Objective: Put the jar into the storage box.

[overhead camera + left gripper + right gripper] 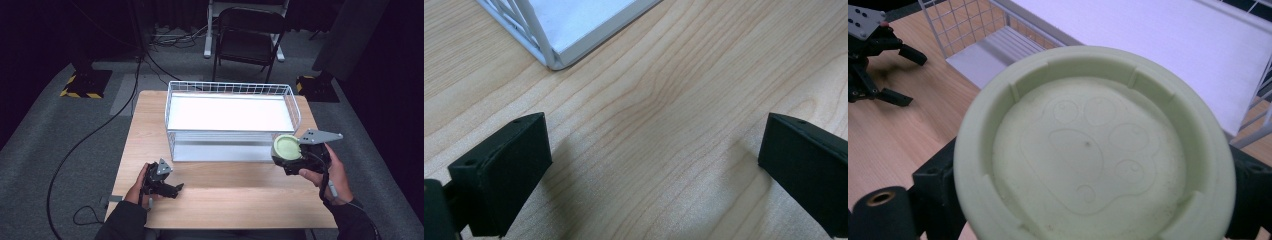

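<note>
Gripping a pale green round plastic dish with a paw print moulded in its base [1093,150], the right tool [300,159] holds it just in front of the near right corner of the white wire basket [172,107], above the light wooden counter [240,200]. In the right tool's own view, black jaws show at either side of the dish, clenched against its wall, and the dish's open face turns toward the camera, so it appears tilted rather than level. The basket's white shelf lies just beyond it.

The left tool [176,189] rests low near the counter's near left part, its jaws spread wide with nothing between them; its own view shows bare wood and the basket's corner ahead.

The likely aim is setting the dish into the basket. The hold looks like the weak point: the jaws press on a smooth, curved wall, so a quick turn of the wrist could let the dish pivot or slip out onto the counter. The basket's raised wire rim is the other hazard; carried across too low, the dish's edge could catch the wire and be knocked from the jaws.
</note>
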`<act>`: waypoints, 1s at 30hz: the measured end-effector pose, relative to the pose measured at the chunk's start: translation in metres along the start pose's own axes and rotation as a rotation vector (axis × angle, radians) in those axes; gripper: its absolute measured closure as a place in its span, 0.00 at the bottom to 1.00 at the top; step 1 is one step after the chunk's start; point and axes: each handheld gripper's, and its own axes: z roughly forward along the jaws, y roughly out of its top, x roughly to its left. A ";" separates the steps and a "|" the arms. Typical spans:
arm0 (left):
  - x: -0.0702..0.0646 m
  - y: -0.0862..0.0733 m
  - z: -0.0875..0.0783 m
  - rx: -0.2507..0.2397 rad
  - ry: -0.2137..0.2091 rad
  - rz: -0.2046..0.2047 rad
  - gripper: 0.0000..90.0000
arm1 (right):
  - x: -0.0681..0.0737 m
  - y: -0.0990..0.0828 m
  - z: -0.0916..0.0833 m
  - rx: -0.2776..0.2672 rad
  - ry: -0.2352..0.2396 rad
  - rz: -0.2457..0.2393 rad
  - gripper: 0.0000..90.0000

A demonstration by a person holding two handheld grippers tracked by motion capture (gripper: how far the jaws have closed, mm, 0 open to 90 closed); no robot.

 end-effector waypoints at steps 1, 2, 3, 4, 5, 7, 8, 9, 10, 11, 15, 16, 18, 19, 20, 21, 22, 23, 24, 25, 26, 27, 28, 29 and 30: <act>0.000 0.000 0.000 0.000 0.000 0.001 0.00 | 0.000 0.003 -0.001 0.000 0.000 -0.003 0.13; 0.000 0.000 0.000 0.000 0.000 0.000 0.00 | -0.001 0.006 -0.001 -0.002 0.000 -0.005 0.13; 0.000 0.000 0.000 0.000 0.000 0.000 0.00 | -0.001 0.008 -0.001 0.000 0.002 -0.004 0.13; 0.000 0.000 0.000 0.000 0.000 0.000 0.00 | -0.002 0.011 -0.001 0.001 0.003 -0.008 0.13; 0.000 0.000 0.000 0.000 0.000 0.000 0.00 | -0.002 0.014 -0.001 0.001 0.002 -0.008 0.13; 0.000 0.000 0.000 0.000 0.000 0.000 0.00 | -0.003 0.019 0.000 -0.005 -0.009 -0.005 0.13; 0.000 0.000 0.000 0.000 0.000 0.000 0.00 | -0.003 0.022 0.000 -0.004 -0.009 -0.006 0.13; 0.000 0.000 0.000 0.000 0.000 0.000 0.00 | -0.004 0.025 0.000 -0.005 -0.008 -0.008 0.13; 0.000 0.000 0.000 0.000 0.000 0.001 0.00 | -0.005 0.028 0.001 -0.006 -0.010 -0.006 0.13; 0.000 0.000 0.000 0.000 0.000 0.000 0.00 | -0.006 0.030 0.002 -0.008 -0.011 -0.007 0.13; 0.000 0.000 0.000 -0.001 0.000 0.001 0.00 | -0.009 0.042 0.004 -0.021 -0.019 -0.003 0.13; 0.000 0.000 0.000 0.000 0.000 0.000 0.00 | -0.009 0.044 0.005 -0.025 -0.018 0.000 0.13; 0.000 0.000 0.000 0.000 0.000 0.000 0.00 | -0.011 0.050 0.007 -0.025 -0.013 0.002 0.13; 0.000 0.000 0.000 0.000 0.000 0.001 0.00 | -0.011 0.053 0.008 -0.024 -0.017 0.001 0.13; 0.000 0.000 0.000 0.000 0.000 0.001 0.00 | -0.012 0.055 0.010 -0.024 -0.022 0.000 0.13; 0.000 0.000 0.000 0.000 0.000 0.000 0.00 | -0.013 0.057 0.012 -0.024 -0.025 0.003 0.13; 0.000 0.000 0.000 0.000 0.000 0.001 0.00 | -0.014 0.059 0.013 -0.025 -0.022 0.009 0.13; 0.000 0.000 0.000 0.000 0.000 0.001 0.00 | -0.015 0.061 0.014 -0.025 -0.020 0.015 0.13; 0.000 0.000 0.000 0.000 0.000 0.001 0.00 | -0.016 0.063 0.016 -0.025 -0.021 0.015 0.13; 0.000 0.000 0.000 0.000 0.000 0.001 0.00 | -0.018 0.065 0.017 -0.025 -0.025 0.019 0.13; 0.000 0.000 0.000 0.000 0.000 0.001 0.00 | -0.019 0.067 0.019 -0.022 -0.030 0.021 0.13; 0.000 0.000 0.000 0.000 0.000 0.001 0.00 | -0.020 0.069 0.020 -0.018 -0.033 0.020 0.13; 0.000 0.000 0.000 0.000 0.000 0.001 0.00 | -0.021 0.071 0.021 -0.017 -0.039 0.024 0.13; 0.000 0.000 0.000 0.000 0.000 0.001 0.00 | -0.022 0.074 0.023 -0.019 -0.041 0.028 0.13; 0.000 0.000 0.000 0.000 0.000 0.001 0.00 | -0.024 0.076 0.024 -0.018 -0.042 0.025 0.13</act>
